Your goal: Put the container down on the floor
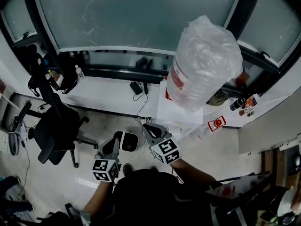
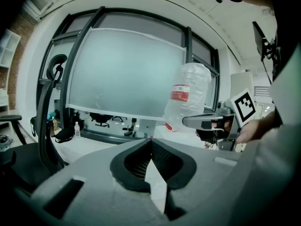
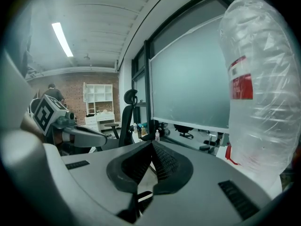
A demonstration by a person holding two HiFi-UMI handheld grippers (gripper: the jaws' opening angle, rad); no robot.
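Two empty, closed claws, left claw (image 2: 151,141) and right claw (image 3: 151,145), hover at six o'clock, seemingly poised before reaching the large clear film-wrapped container (image 1: 204,62) upright at one o'clock.

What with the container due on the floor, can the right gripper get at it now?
Probably yes: nothing stands between the right gripper and the container, but its shut jaws must open first.

The container (image 1: 204,62) is a large clear plastic water jug with crinkled clear film over it and a red label (image 1: 178,79) round its lower body. It stands upright, leaning slightly, on the white counter (image 1: 113,91) in front of the frosted window (image 1: 136,13), with nothing gripping it.
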